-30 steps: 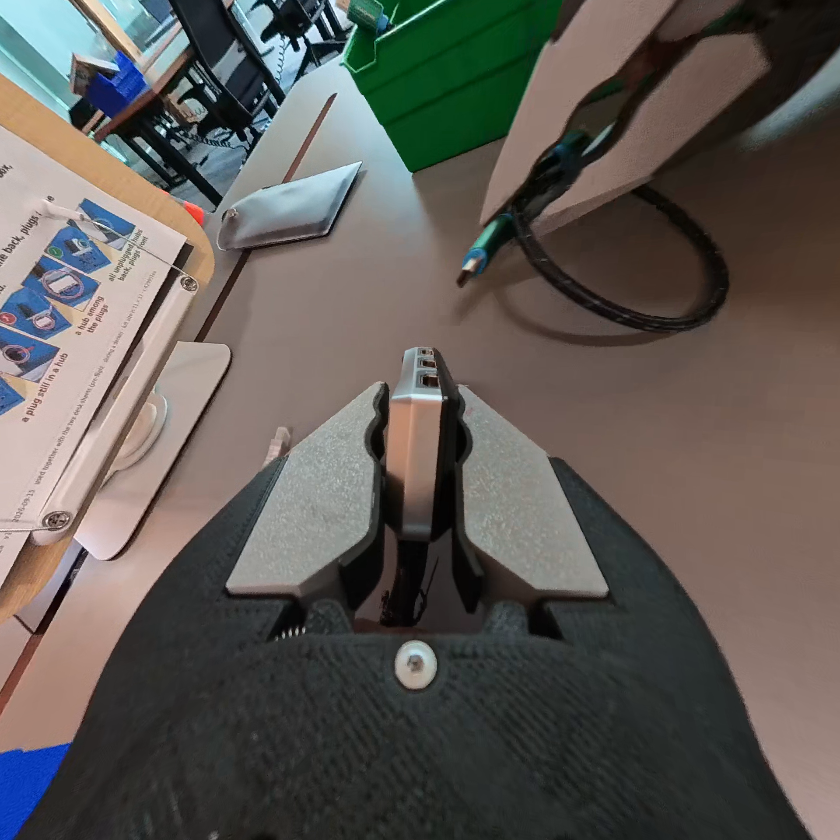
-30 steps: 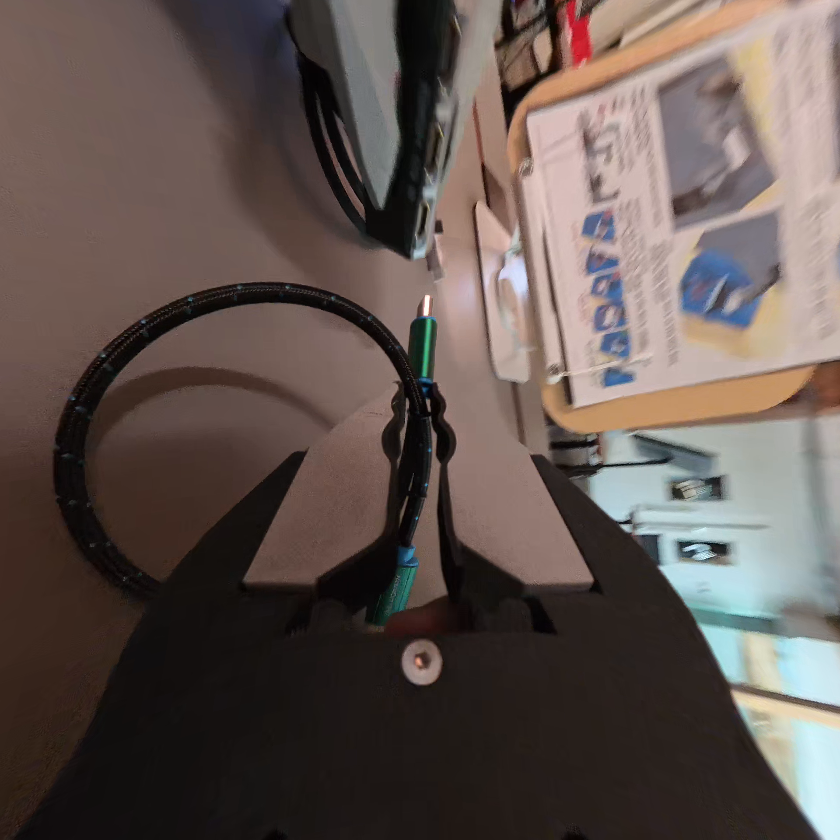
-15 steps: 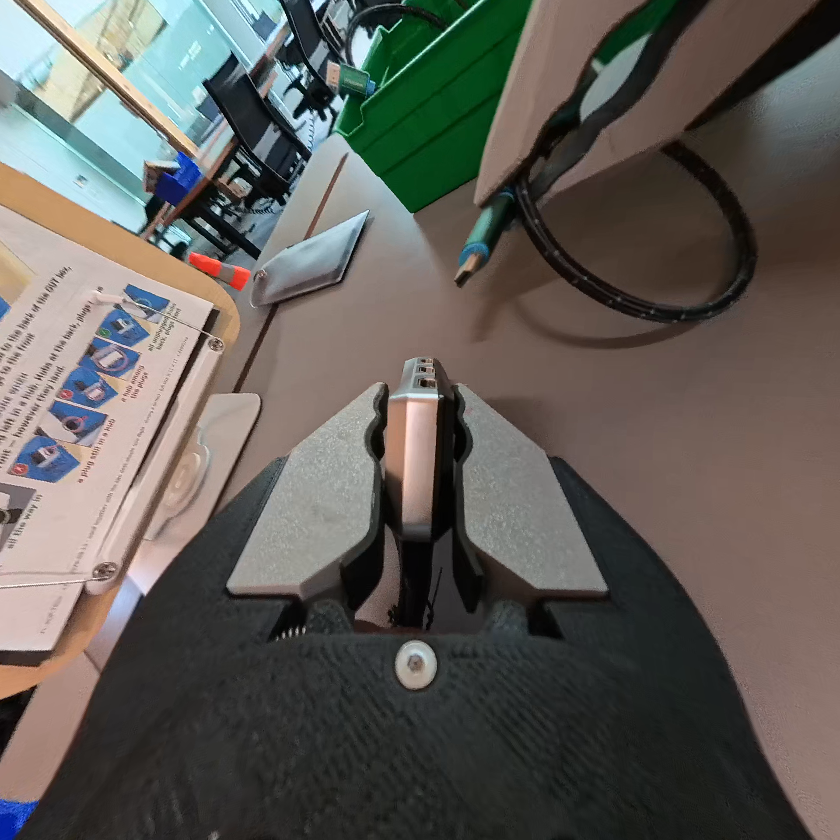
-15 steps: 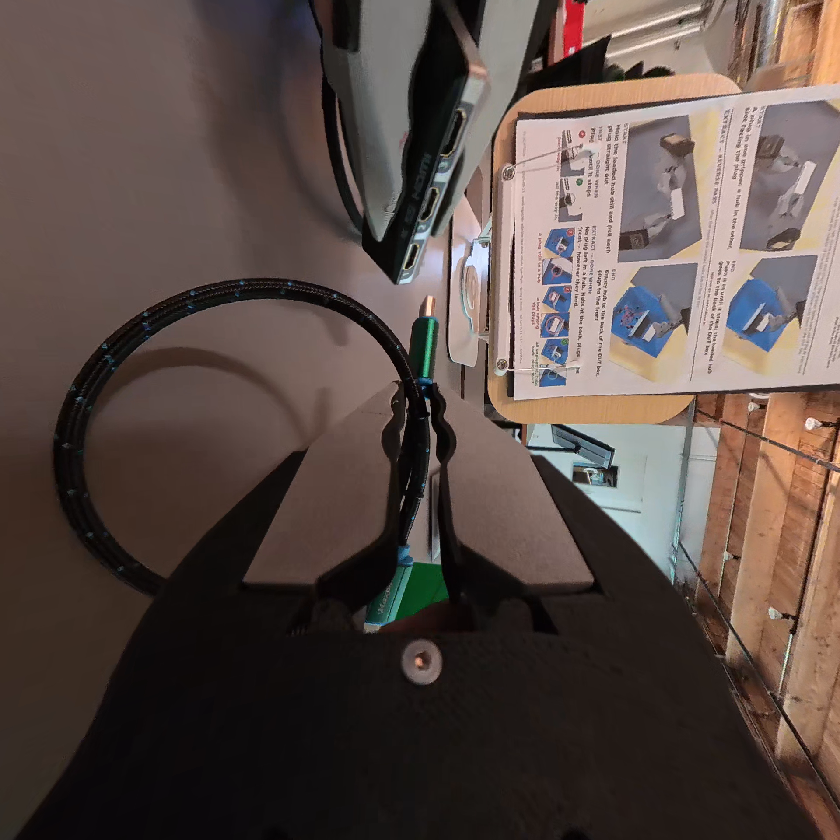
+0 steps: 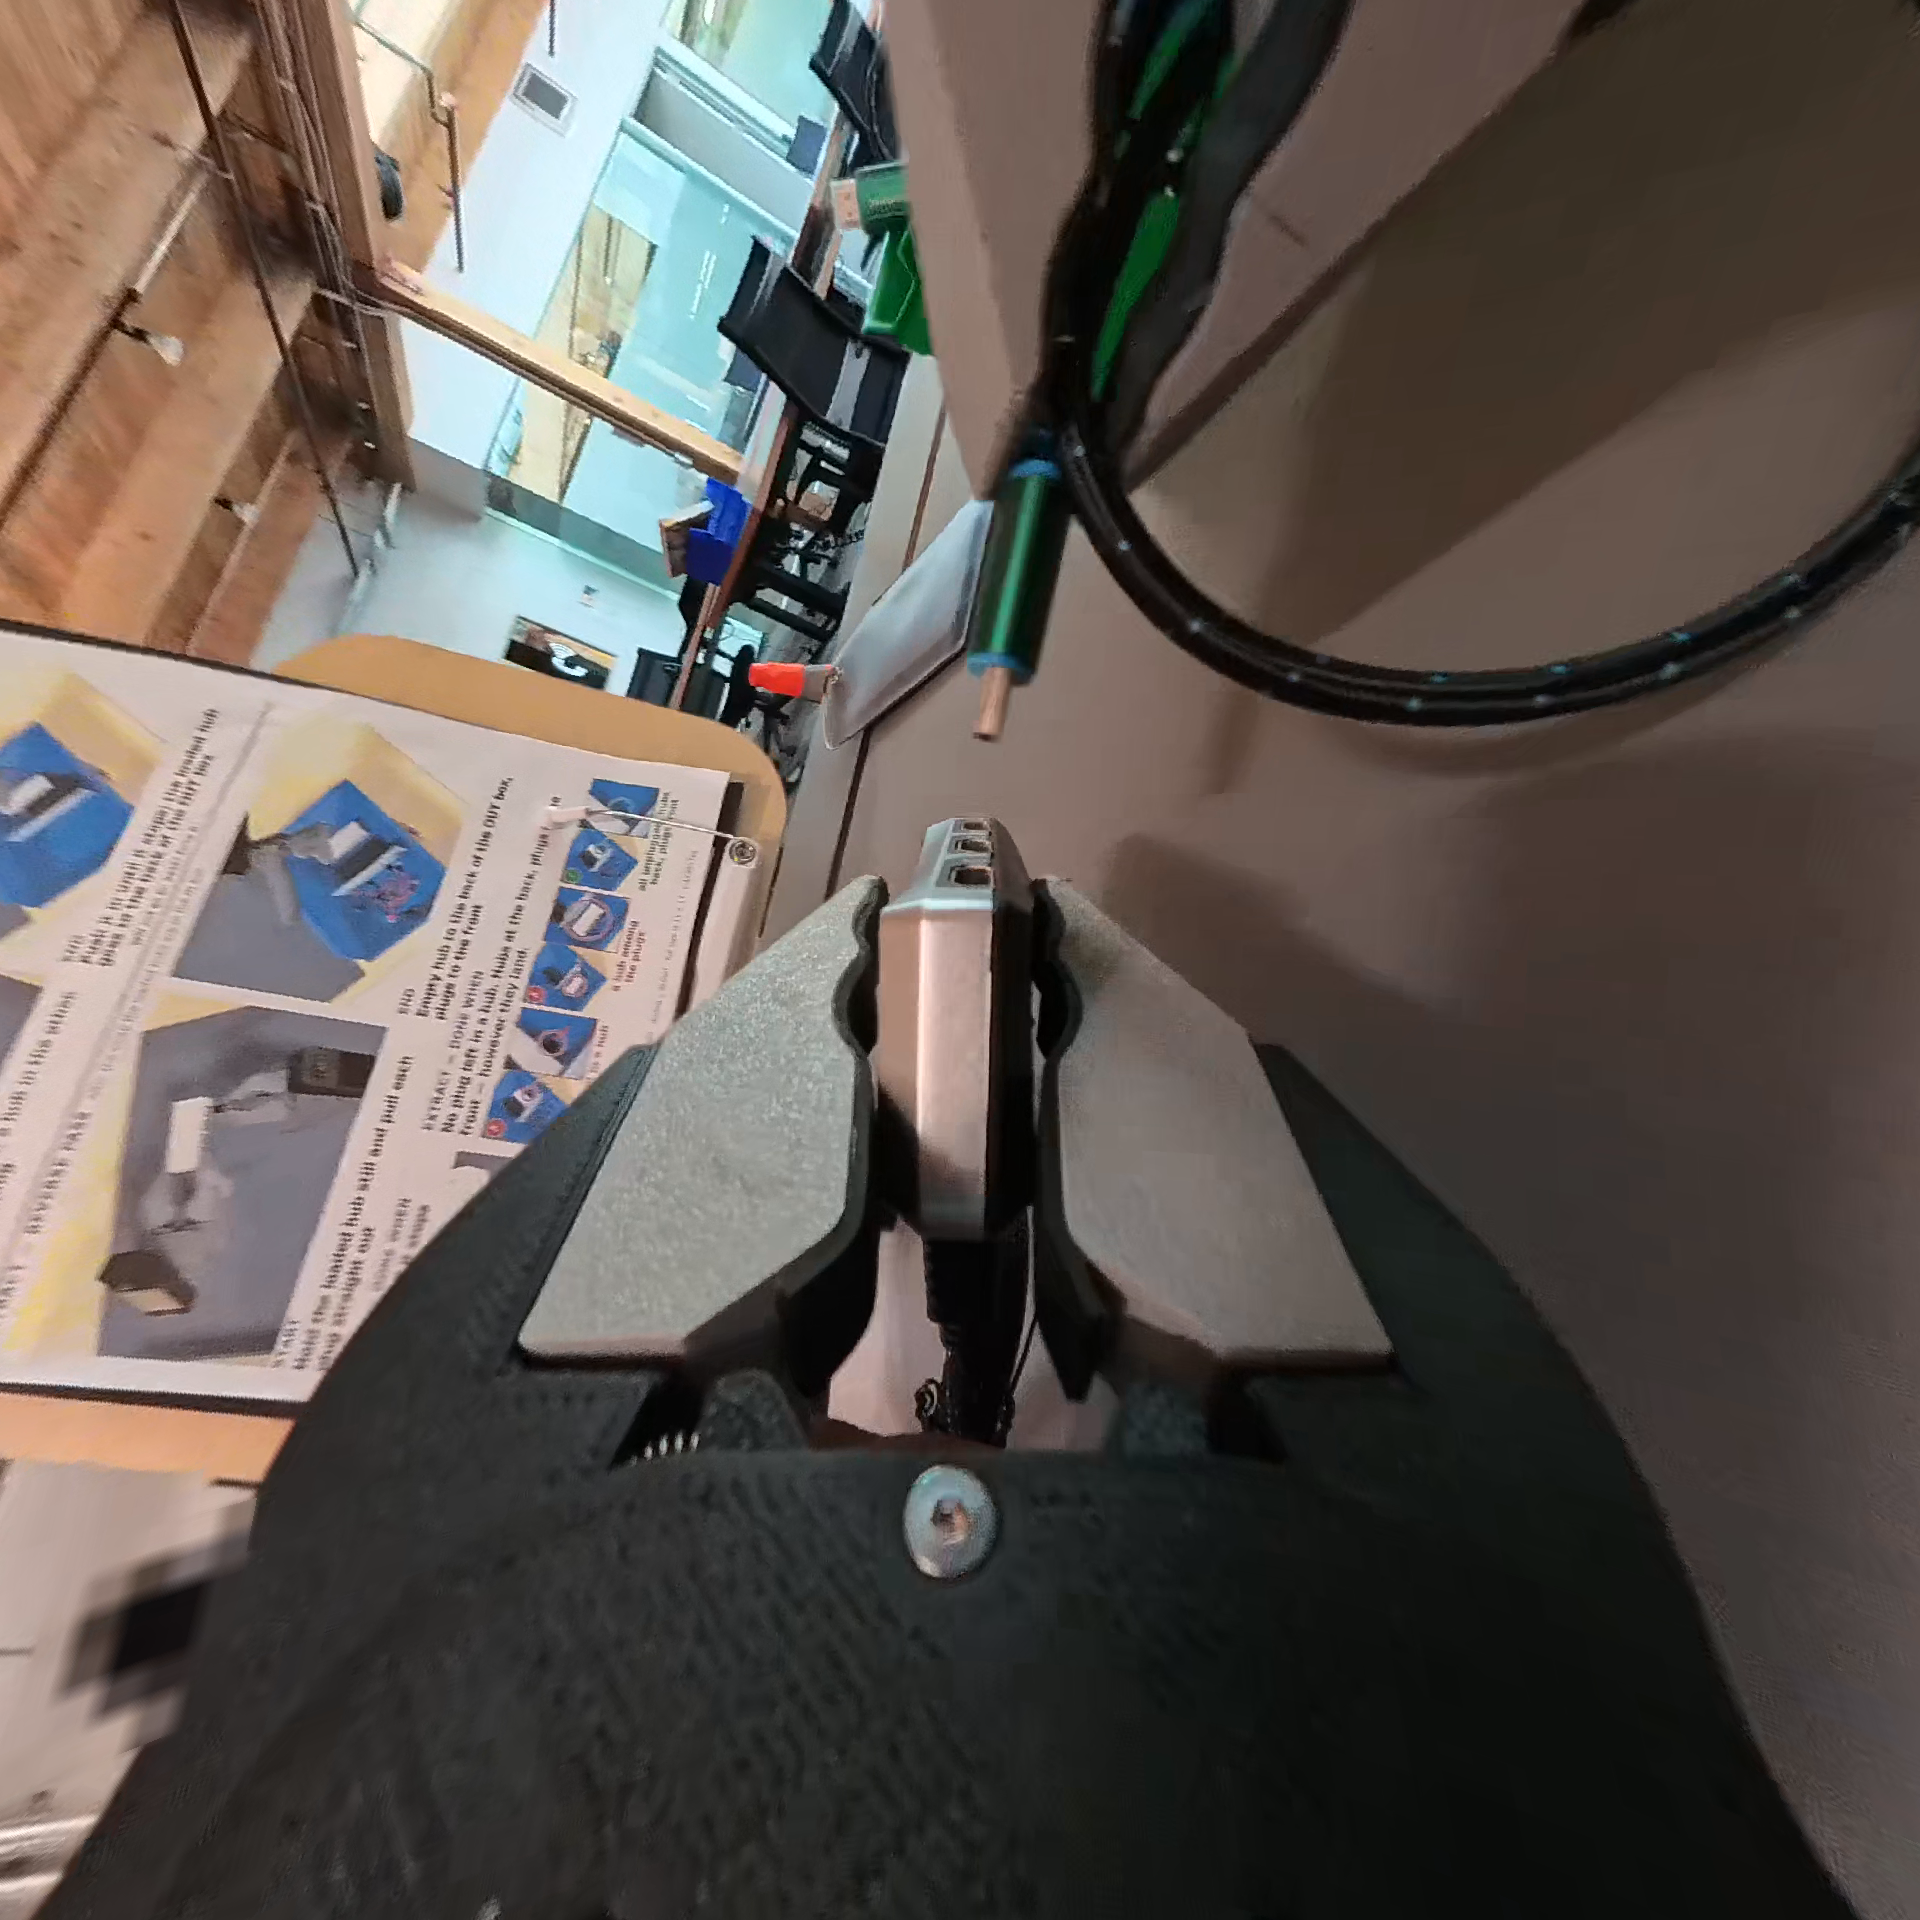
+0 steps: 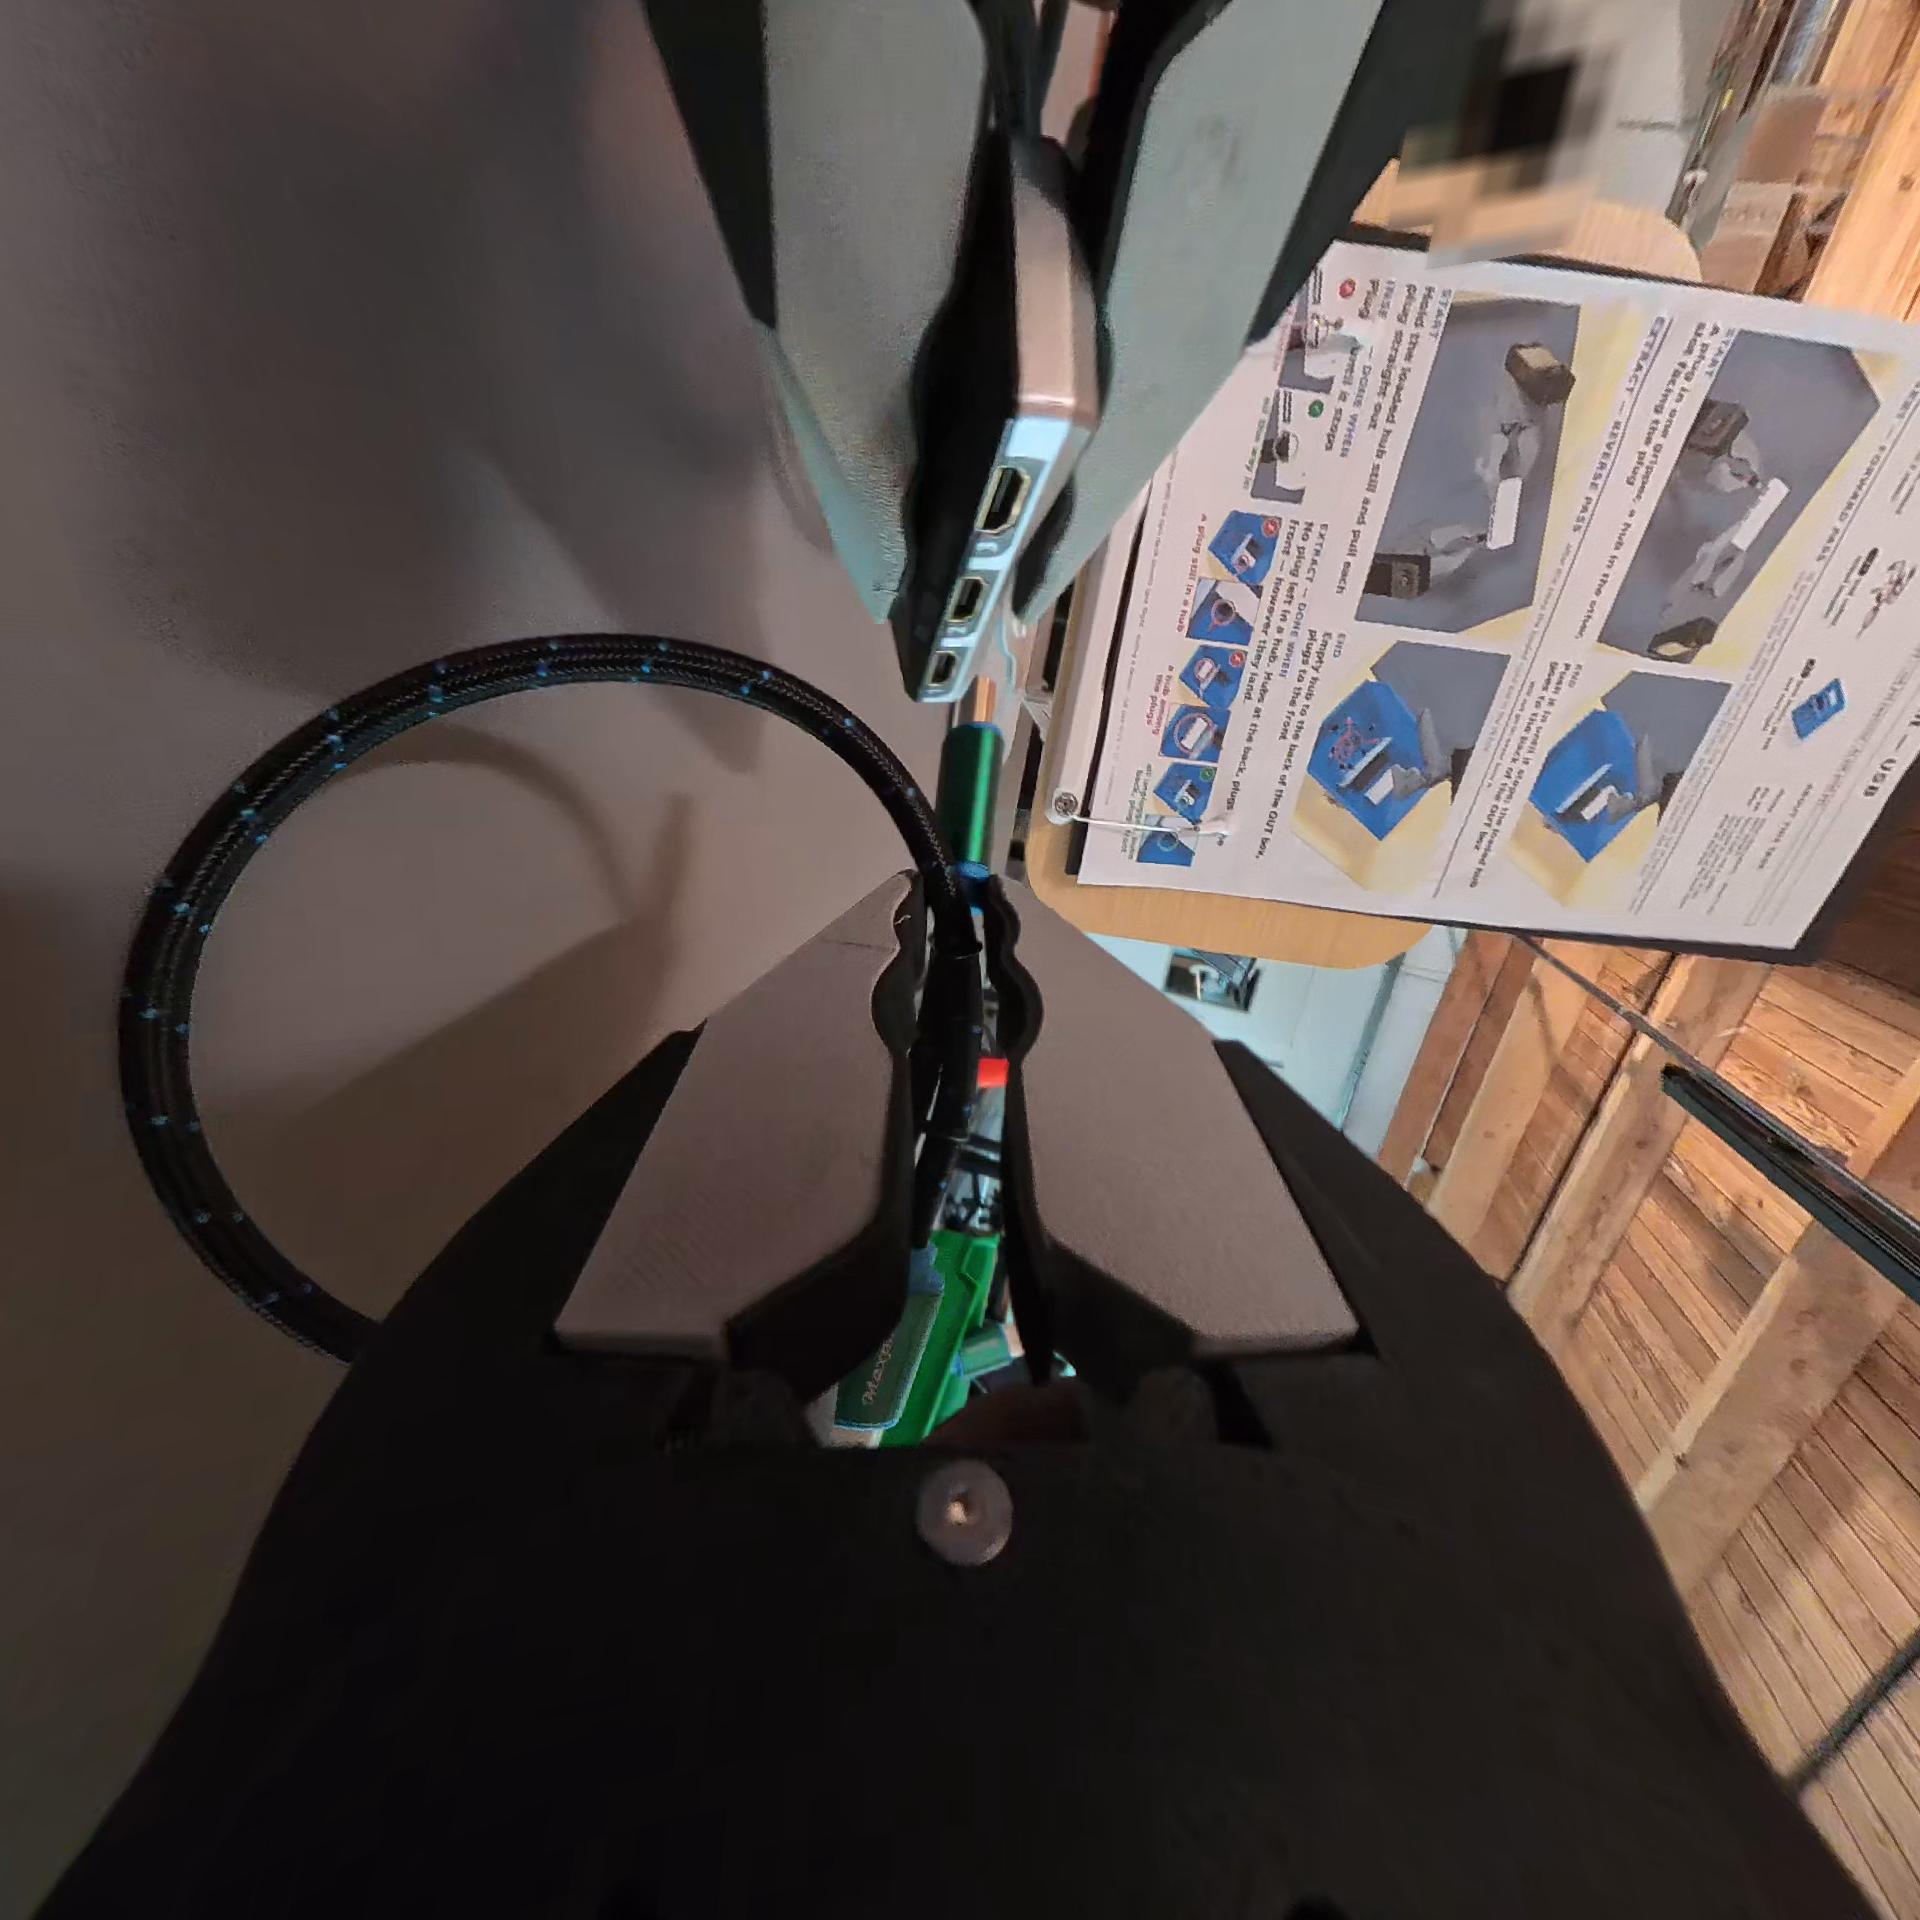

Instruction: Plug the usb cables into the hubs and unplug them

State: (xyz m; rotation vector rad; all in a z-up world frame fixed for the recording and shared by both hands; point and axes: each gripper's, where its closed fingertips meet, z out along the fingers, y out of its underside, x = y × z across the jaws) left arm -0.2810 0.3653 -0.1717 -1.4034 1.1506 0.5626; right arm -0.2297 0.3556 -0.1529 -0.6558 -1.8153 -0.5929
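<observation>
Over the brown tabletop (image 5: 1558, 1039), the left tool (image 5: 956, 914) is clamped on a grey hub (image 5: 951, 997), ports forward. The right tool (image 6: 956, 904) is clamped on a braided cable (image 6: 312, 790) behind its green plug (image 6: 971, 774), just short of the hub's ports. A slanted plug could jam or scrape the port.

Silver hub (image 5: 951, 1049), green plug (image 5: 1016, 582), black blue-flecked braided cable (image 6: 312, 769)
</observation>
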